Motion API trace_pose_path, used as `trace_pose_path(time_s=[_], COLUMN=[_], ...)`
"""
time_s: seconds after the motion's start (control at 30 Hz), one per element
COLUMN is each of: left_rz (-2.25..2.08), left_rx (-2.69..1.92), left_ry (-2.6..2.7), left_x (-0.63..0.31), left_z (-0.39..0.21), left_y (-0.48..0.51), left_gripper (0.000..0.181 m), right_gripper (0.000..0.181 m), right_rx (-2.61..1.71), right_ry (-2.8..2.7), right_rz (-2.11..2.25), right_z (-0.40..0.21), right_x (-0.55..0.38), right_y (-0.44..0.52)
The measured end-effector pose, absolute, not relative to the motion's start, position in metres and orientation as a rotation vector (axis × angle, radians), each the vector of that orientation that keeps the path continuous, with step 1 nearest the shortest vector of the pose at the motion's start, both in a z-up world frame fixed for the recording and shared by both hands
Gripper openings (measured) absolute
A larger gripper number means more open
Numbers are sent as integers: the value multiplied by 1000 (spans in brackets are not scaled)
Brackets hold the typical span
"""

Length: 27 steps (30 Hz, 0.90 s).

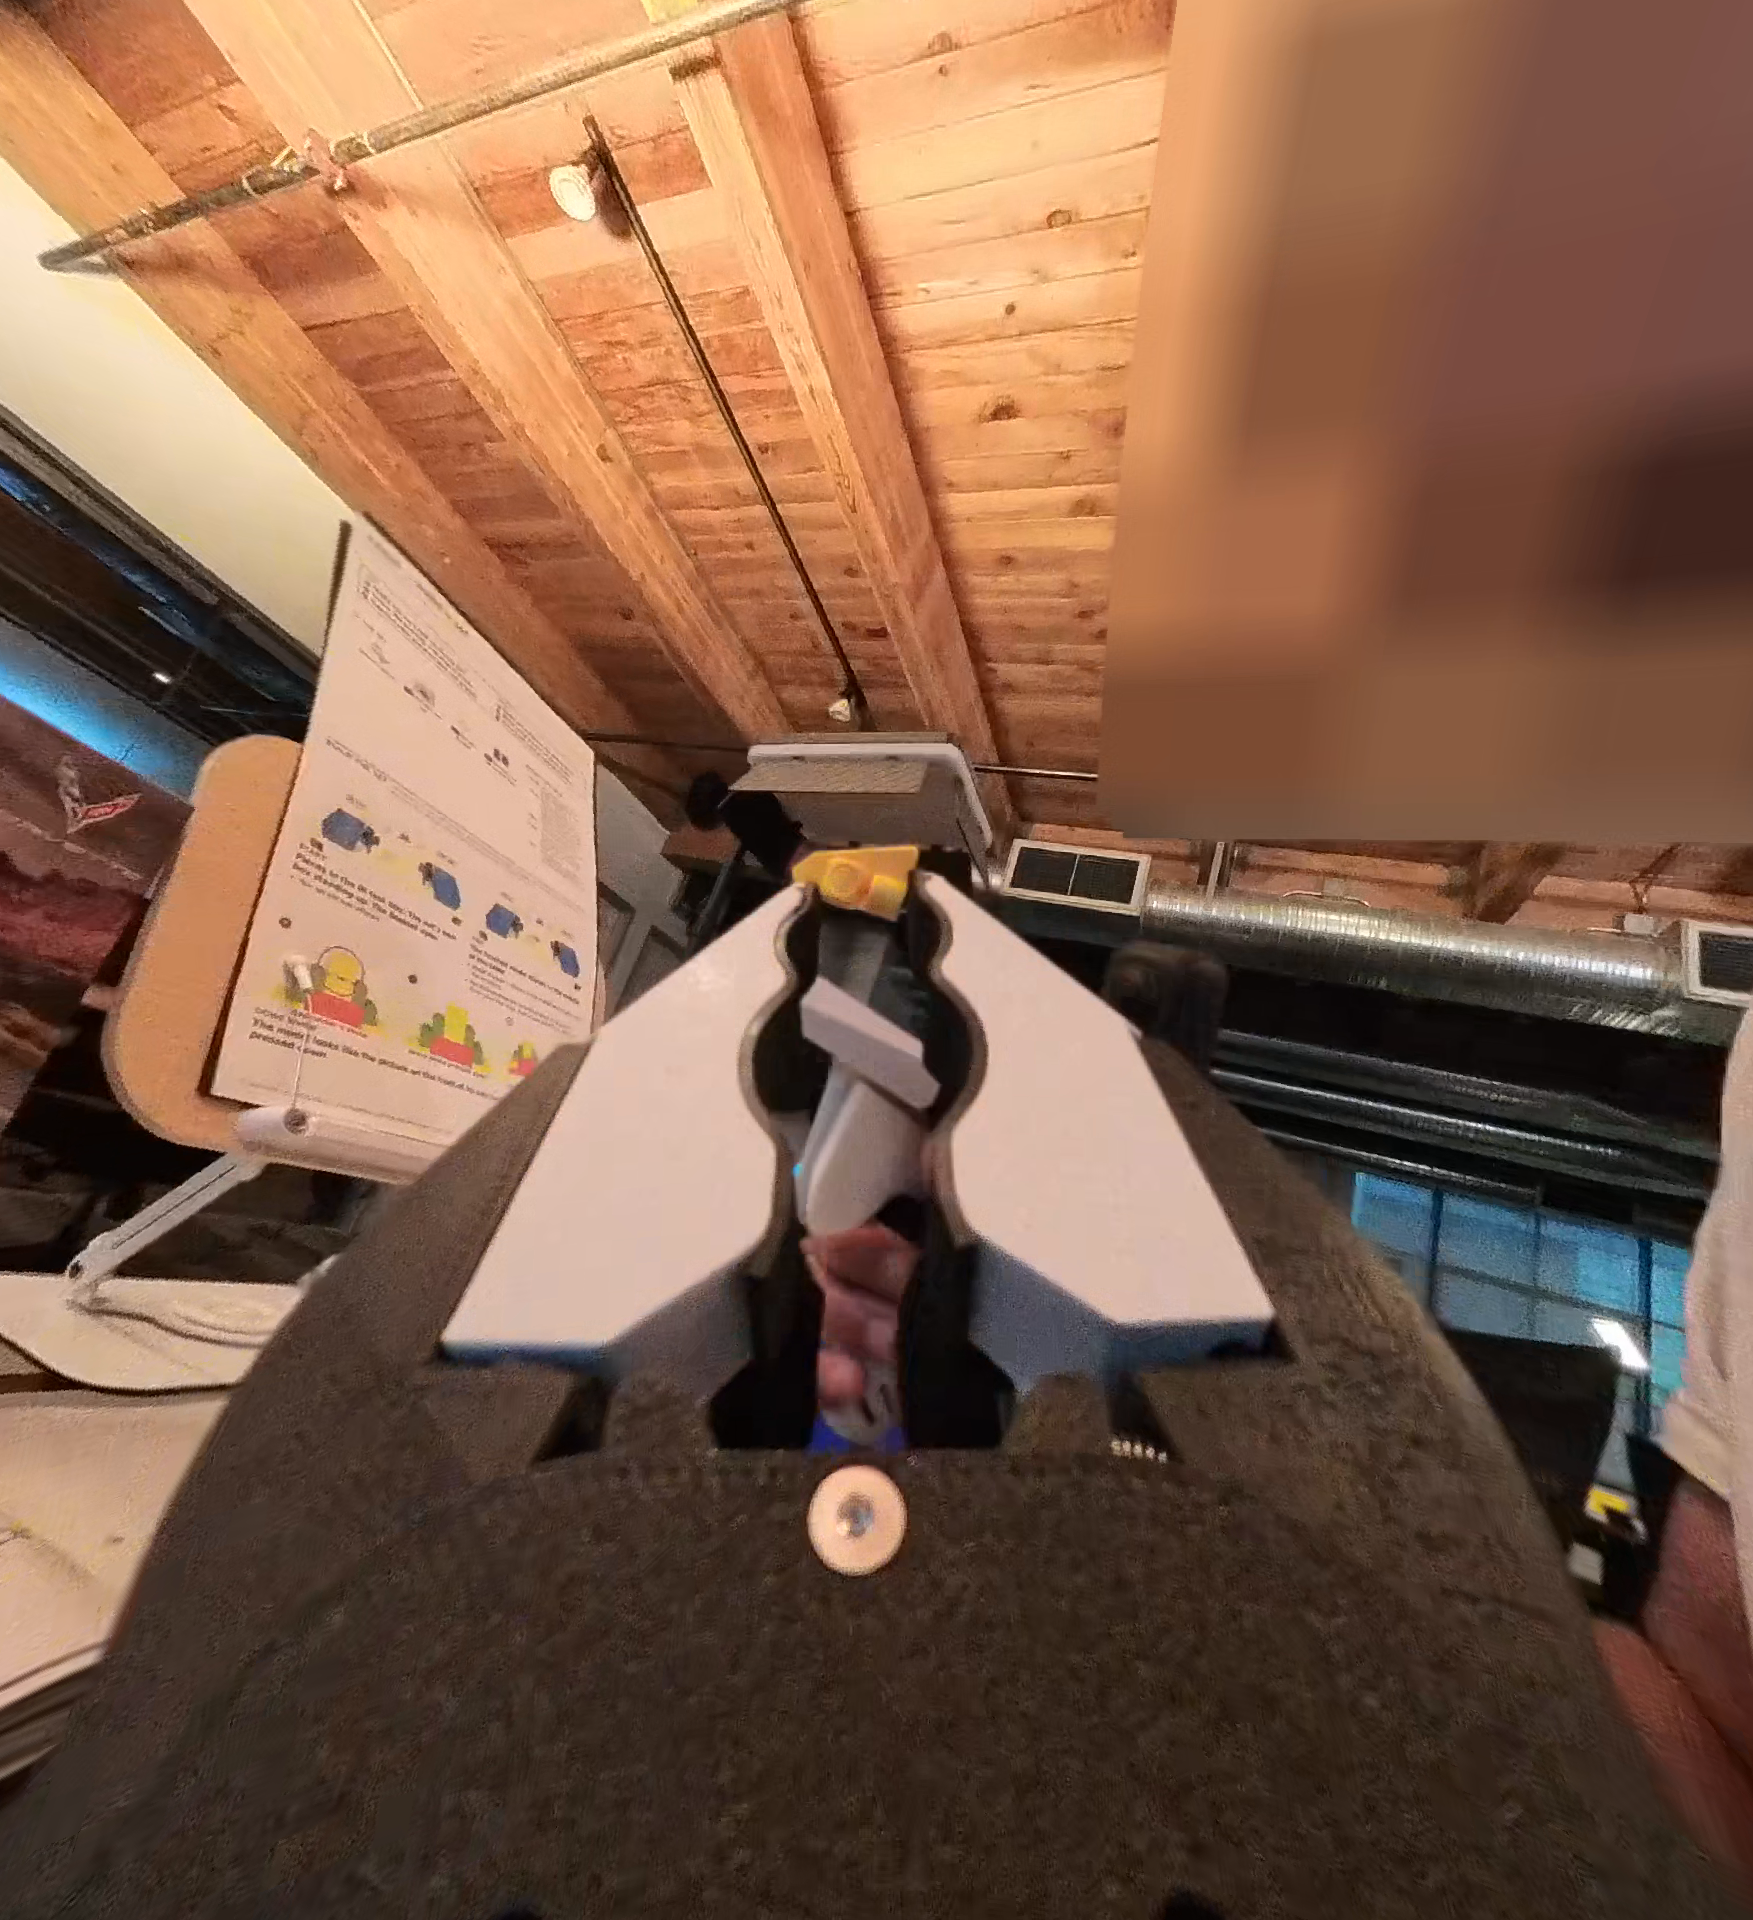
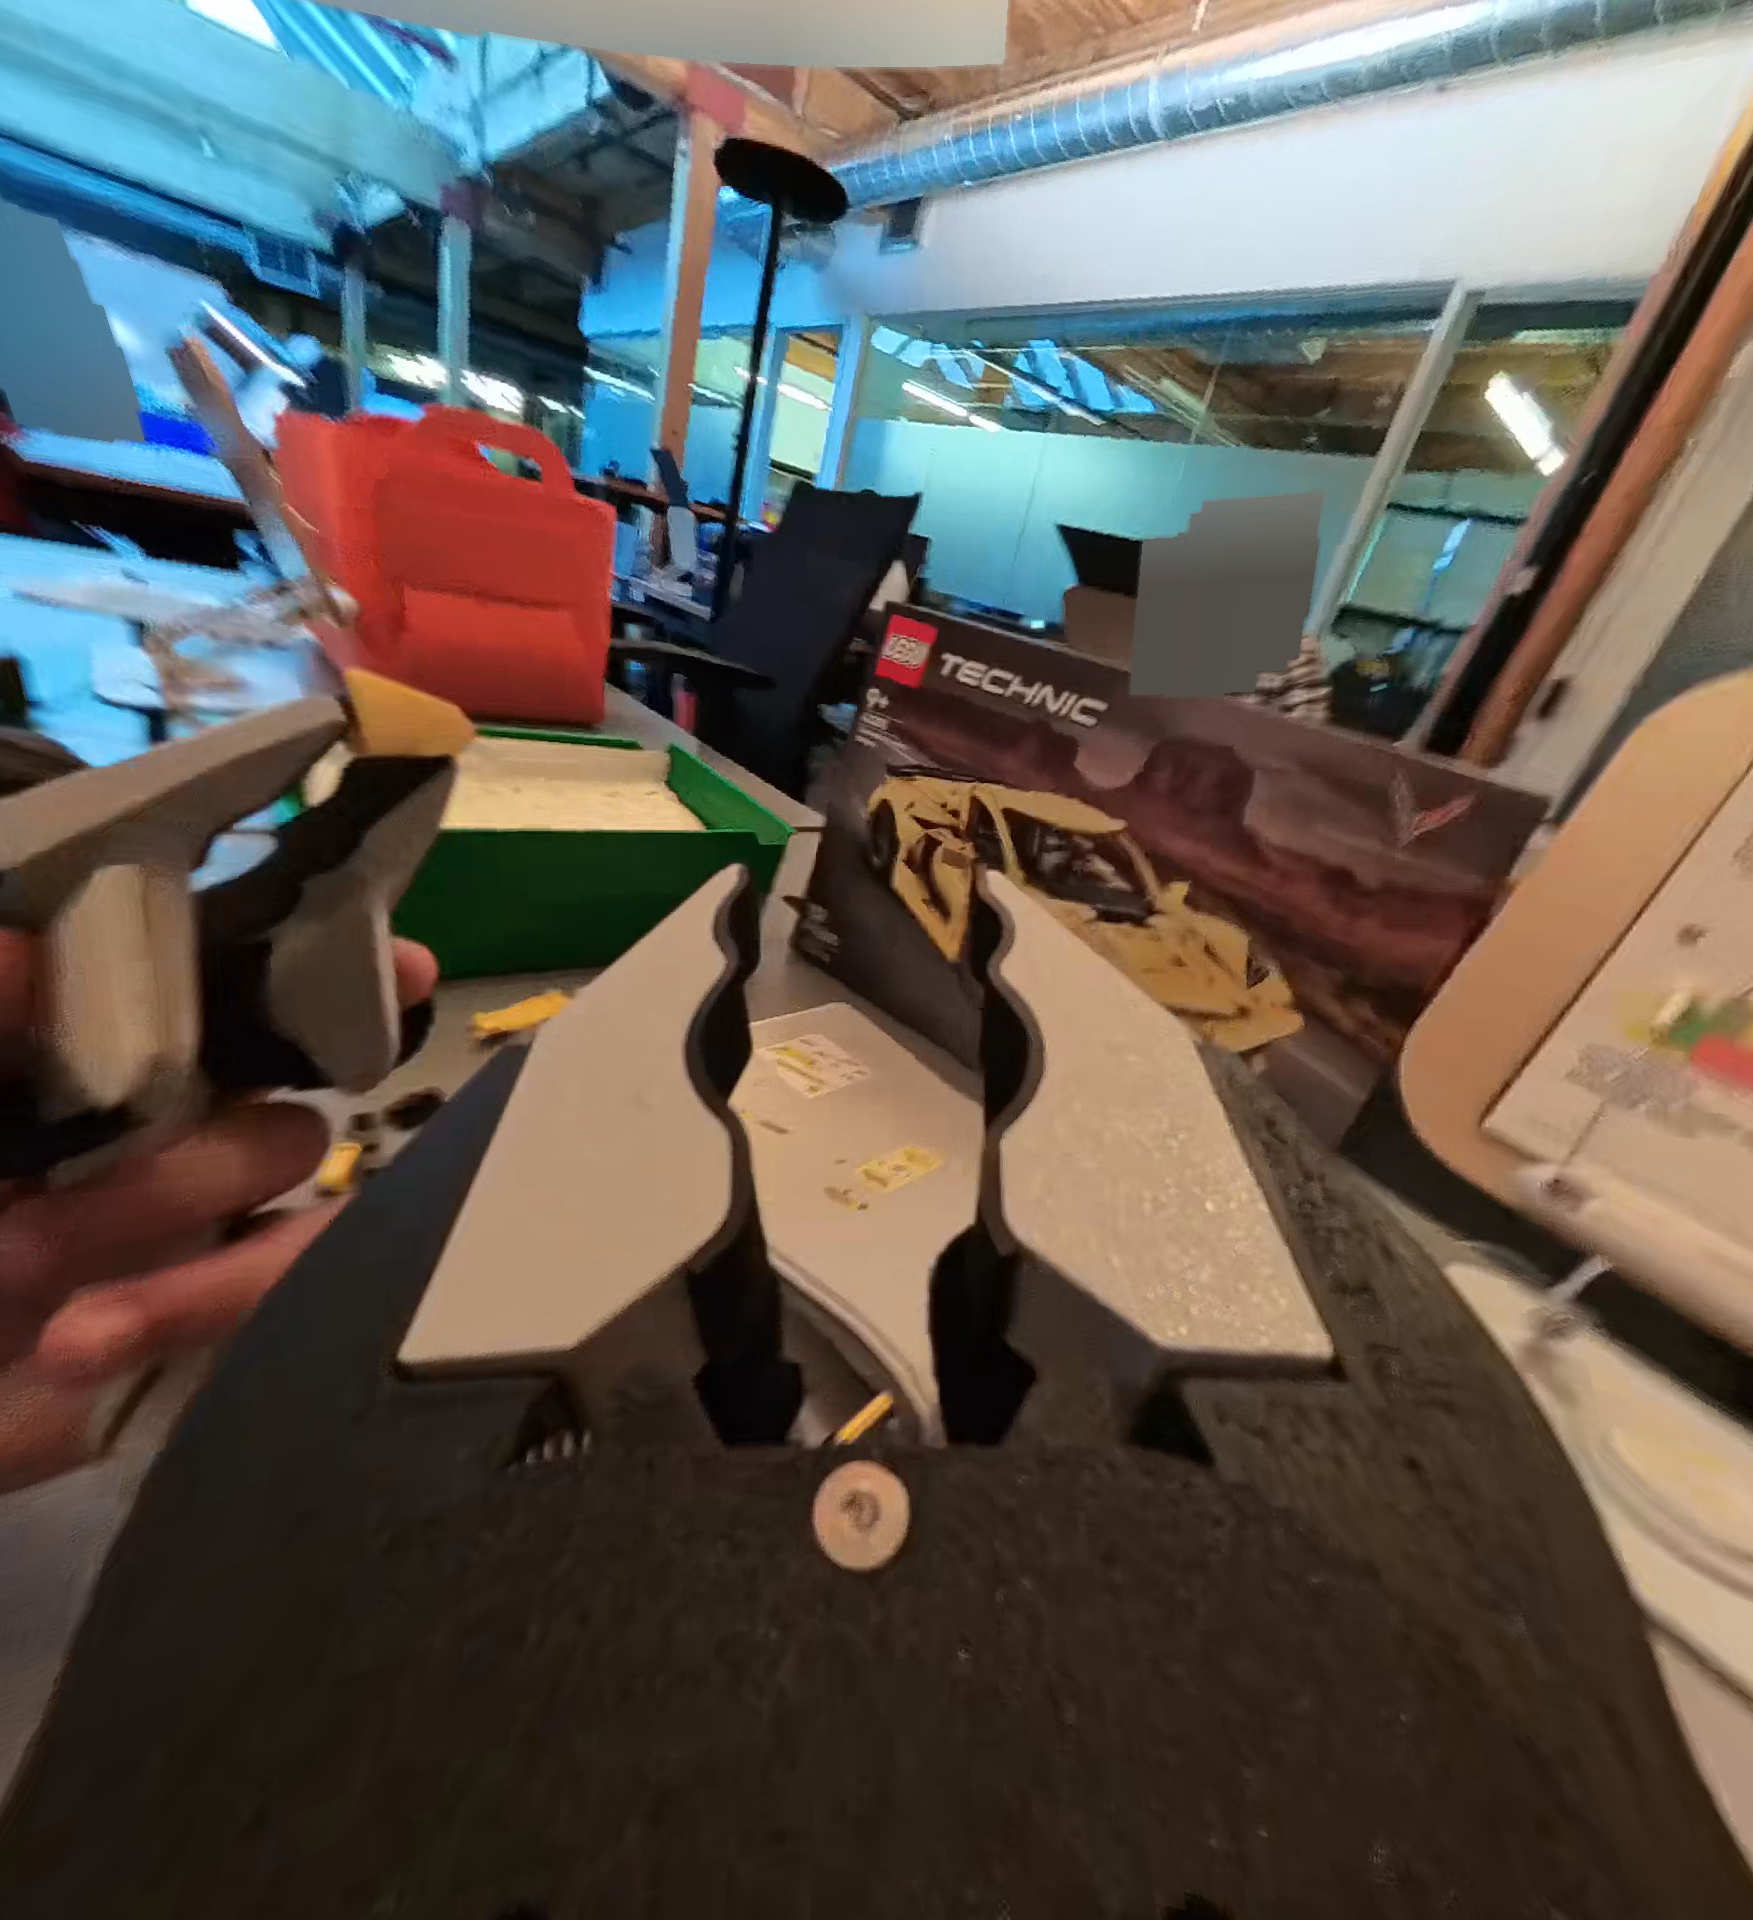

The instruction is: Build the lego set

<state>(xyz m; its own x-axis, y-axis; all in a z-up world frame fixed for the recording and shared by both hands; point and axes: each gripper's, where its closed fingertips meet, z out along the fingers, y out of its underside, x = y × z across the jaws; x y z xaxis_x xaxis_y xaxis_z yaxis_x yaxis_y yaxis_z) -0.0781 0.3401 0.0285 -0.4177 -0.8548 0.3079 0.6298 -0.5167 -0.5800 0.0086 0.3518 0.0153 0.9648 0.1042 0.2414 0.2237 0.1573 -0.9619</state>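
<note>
1. Left hand-held gripper point(image 2: 404, 743) clamped tight on a small yellow lego piece point(image 1: 856, 880), held up high off the counter point(image 2: 851, 1060).
2. Green tray point(image 2: 591, 883) at the counter's far left edge; loose yellow bits point(image 2: 519, 1013) just in front.
3. Right hand-held gripper point(image 2: 861, 894) wide apart, empty.
4. Best to hold the piece still, then bring the right one in slowly.

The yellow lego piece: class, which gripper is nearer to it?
Left. The left gripper pinches the yellow lego piece at its fingers' tips; the right gripper is open, apart from it.
</note>
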Motion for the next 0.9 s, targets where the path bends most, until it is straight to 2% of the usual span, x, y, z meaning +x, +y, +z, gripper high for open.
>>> trace_pose_path(time_s=[0.37, 0.9], left_rz=[-2125, -2120], left_rx=[-682, -686], left_ry=[472, 508], left_x=[-79, -73], left_z=[26, 21], left_y=[343, 342], left_gripper=[16, 16], right_gripper=[42, 40], right_rx=[-1253, -1200], right_ry=[-431, -244], right_rz=[-536, -189], right_z=[42, 43], right_x=[-35, -39], right_y=[338, 328])
